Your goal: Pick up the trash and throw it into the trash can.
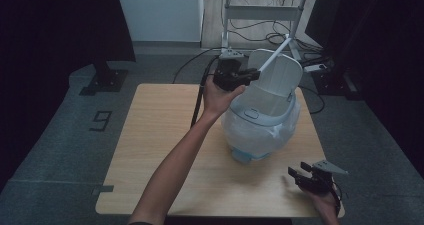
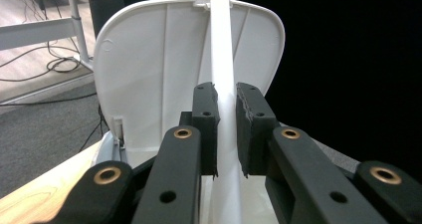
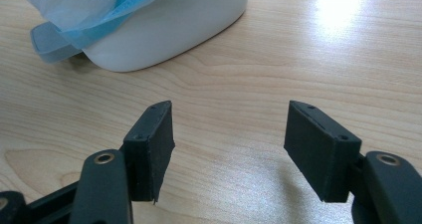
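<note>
Left gripper (image 1: 252, 75) clamps a white rod (image 1: 276, 53) at the bin (image 1: 260, 130).

The bin stands right of centre in the high view, lid (image 1: 277, 77) raised, bag (image 1: 247, 130) over its rim. The rod slants to the upper right across the lid, pinched between the left jaws. At lower right, the right gripper (image 1: 296, 173) rests on the table (image 1: 150, 135), jaws wide and empty.

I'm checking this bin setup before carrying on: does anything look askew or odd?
One thing: the bin liner bulges unevenly down the outside of the white bin, and a blue edge of it trails onto the table. Otherwise the lid stands open, and the left gripper clamps a white rod.
</note>
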Demonstrator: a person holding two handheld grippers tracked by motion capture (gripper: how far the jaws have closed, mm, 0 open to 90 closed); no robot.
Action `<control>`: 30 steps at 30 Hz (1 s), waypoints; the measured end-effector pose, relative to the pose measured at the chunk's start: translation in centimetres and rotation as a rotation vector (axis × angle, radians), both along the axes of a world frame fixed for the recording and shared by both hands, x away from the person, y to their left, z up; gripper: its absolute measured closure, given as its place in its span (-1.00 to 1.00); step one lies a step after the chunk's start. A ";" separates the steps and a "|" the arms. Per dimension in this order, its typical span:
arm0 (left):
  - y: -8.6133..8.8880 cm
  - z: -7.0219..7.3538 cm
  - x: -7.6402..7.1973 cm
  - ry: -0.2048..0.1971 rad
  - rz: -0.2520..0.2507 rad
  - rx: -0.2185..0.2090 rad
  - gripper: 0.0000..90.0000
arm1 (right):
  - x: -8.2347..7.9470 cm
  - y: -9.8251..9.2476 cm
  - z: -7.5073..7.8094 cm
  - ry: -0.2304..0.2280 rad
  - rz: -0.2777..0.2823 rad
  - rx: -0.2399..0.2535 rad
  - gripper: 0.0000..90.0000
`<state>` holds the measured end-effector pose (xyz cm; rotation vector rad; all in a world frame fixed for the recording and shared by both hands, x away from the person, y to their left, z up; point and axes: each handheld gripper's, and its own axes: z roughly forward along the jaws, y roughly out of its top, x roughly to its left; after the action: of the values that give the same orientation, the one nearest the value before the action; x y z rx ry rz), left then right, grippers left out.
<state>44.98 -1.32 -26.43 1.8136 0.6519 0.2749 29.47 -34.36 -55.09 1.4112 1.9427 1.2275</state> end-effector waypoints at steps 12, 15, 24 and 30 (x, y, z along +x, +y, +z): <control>-1.4 0.1 0.6 -0.003 -0.002 -0.001 0.78 | 0.0 0.0 0.0 0.000 0.005 -0.002 -0.21; -1.7 0.0 0.8 -0.005 0.000 0.000 0.78 | 0.0 0.0 0.0 0.000 0.005 -0.001 -0.21; -2.7 -0.9 1.6 0.001 -0.029 0.018 0.67 | -0.1 -0.1 0.0 0.000 0.005 0.002 -0.21; -2.5 -0.6 0.8 -0.049 0.013 0.044 -0.10 | -0.1 -0.1 0.0 0.002 0.004 0.005 -0.21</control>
<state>45.76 -3.81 -26.99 1.8393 0.6276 0.3434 29.41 -34.49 -55.10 1.4122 1.9457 1.2335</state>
